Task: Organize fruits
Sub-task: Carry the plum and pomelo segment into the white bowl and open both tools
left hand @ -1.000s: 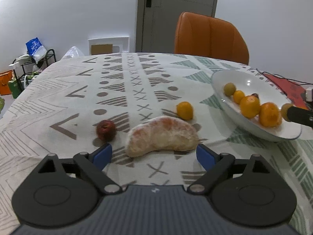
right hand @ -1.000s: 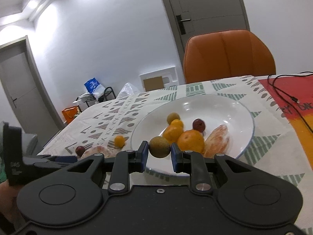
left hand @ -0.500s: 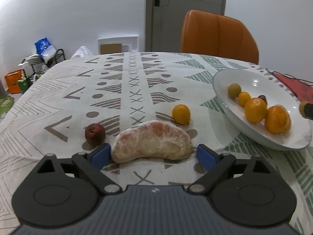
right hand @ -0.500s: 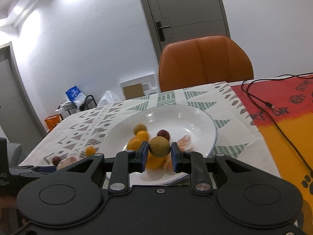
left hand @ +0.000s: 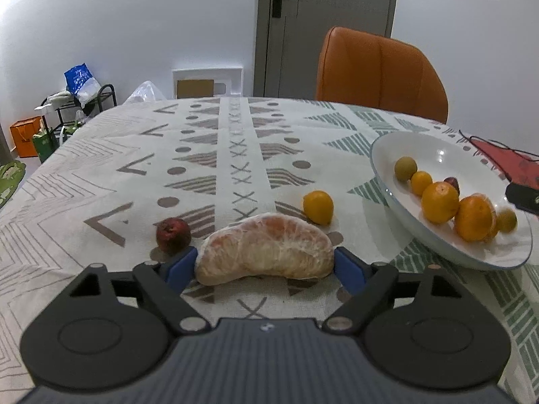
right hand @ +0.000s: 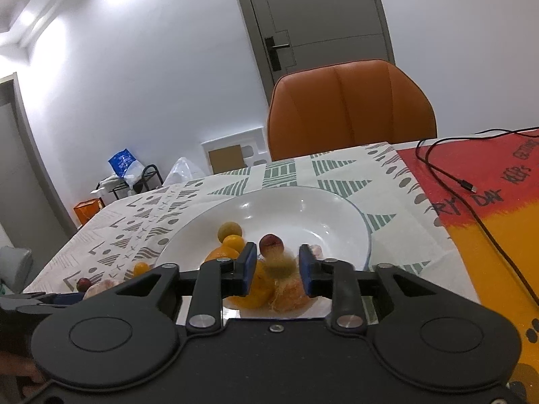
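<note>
Left gripper [left hand: 265,267] closing around soft pomelo wedge [left hand: 265,249] at bottom middle, maybe touching; squeeze ends gently. Right gripper [right hand: 274,266] opening, dropping blurry green fruit [right hand: 279,264].

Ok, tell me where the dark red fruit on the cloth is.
In the left wrist view the red fruit lies on the tablecloth, left of the pomelo segment and just beyond the left claw's left finger, far from the bowl.
</note>
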Available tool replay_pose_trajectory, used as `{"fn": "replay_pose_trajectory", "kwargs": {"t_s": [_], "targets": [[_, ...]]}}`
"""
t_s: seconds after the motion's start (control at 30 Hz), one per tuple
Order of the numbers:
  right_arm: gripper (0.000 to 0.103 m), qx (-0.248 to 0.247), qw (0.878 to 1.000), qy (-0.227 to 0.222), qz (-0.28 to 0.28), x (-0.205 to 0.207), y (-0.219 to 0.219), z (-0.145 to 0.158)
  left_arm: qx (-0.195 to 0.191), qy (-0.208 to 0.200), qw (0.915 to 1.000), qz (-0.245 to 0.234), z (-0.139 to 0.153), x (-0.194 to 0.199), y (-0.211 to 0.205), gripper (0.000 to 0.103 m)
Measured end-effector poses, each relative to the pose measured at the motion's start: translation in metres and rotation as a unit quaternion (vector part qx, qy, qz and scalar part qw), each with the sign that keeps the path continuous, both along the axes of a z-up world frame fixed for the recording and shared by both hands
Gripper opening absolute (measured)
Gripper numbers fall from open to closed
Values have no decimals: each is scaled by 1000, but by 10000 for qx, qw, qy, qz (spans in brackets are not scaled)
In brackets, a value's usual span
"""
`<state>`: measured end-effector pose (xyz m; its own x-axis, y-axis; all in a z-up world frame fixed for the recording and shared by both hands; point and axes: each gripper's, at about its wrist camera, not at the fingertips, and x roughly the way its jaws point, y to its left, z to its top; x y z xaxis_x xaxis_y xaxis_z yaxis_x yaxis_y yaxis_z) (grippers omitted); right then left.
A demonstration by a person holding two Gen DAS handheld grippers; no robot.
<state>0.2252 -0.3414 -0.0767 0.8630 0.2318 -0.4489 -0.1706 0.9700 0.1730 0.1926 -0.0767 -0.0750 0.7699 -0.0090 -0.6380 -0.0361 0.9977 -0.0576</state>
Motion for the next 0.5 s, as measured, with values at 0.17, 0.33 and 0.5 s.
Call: {"fn": "replay_pose_trajectory", "kwargs": {"t_s": [0.17,0.33,0.5], "targets": [[31,56,10000,44,11,-3,1,-2,-158,-217,9996,-54,15,-6,2,85],[33,104,9999,57,16,-14,-2,-3,-258,-496,9981,-273,33,-9,-4,86],[35,185,9998,109,-29,-23,-10,-3,-329,-635,9962,-495,43,-7,-19,86]]}}
